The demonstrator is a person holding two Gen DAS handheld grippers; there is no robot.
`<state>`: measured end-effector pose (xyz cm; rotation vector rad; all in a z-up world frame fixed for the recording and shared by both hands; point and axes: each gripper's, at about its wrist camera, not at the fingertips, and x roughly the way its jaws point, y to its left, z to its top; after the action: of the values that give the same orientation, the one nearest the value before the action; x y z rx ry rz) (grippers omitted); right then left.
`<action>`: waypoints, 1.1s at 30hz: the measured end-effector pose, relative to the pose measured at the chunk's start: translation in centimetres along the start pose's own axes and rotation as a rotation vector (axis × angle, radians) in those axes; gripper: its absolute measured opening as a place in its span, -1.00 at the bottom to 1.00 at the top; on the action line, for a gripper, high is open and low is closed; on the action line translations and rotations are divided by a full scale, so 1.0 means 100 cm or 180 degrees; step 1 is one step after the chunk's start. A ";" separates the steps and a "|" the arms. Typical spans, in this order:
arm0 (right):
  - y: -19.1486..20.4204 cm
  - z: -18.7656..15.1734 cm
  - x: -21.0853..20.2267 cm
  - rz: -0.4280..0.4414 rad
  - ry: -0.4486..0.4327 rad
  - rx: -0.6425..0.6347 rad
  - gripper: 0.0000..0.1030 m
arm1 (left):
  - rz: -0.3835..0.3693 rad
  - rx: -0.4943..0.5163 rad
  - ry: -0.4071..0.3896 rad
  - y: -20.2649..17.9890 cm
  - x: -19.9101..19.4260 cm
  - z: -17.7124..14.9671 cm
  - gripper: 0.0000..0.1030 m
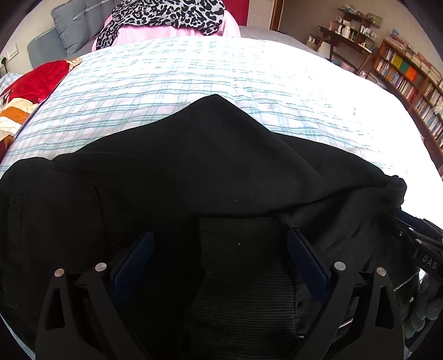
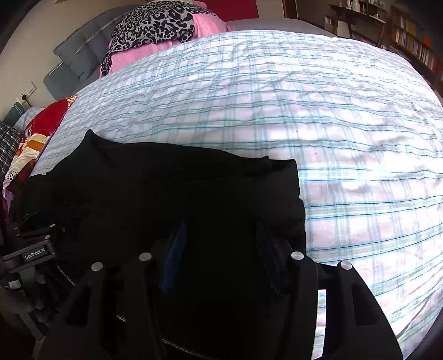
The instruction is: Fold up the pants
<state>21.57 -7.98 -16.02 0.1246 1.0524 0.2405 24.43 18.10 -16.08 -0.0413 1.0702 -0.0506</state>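
Left gripper [image 1: 220,263]: jaws apart, ribbed waistband [image 1: 241,265] of the black pants [image 1: 193,166] lying between them. Right gripper [image 2: 221,249]: jaws apart, dark cloth between them; contact cannot be told. Pants lie bunched on the near part of the plaid bed [image 2: 332,124]. Beyond: leopard-print cloth [image 2: 157,25] over pink bedding [image 1: 155,31]; bookshelf [image 1: 409,77] far right.

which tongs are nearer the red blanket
Left. The red blanket lies off the bed's left edge; the left tongs sit over the pants on that side, and the right tongs work the pants' right end, farther away.
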 end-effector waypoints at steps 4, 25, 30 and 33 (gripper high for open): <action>0.007 -0.002 -0.001 -0.0113 -0.0039 -0.0099 0.06 | 0.0002 -0.0060 0.0021 0.004 -0.011 -0.003 0.87; 0.148 -0.030 -0.057 0.0448 -0.0489 -0.0574 0.25 | 0.0358 -0.1117 -0.0427 0.175 -0.151 -0.073 0.87; 0.234 -0.039 -0.053 0.0818 -0.0461 -0.1105 0.42 | 0.0386 -0.1330 -0.0522 0.215 -0.177 -0.099 0.87; 0.290 -0.046 -0.057 0.0999 -0.0576 -0.1528 0.55 | 0.0455 -0.1430 -0.0551 0.242 -0.191 -0.114 0.87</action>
<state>10.87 18.49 -7.19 -0.1221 0.7679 0.7447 5.82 43.37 -6.27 -0.3679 0.8918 0.3183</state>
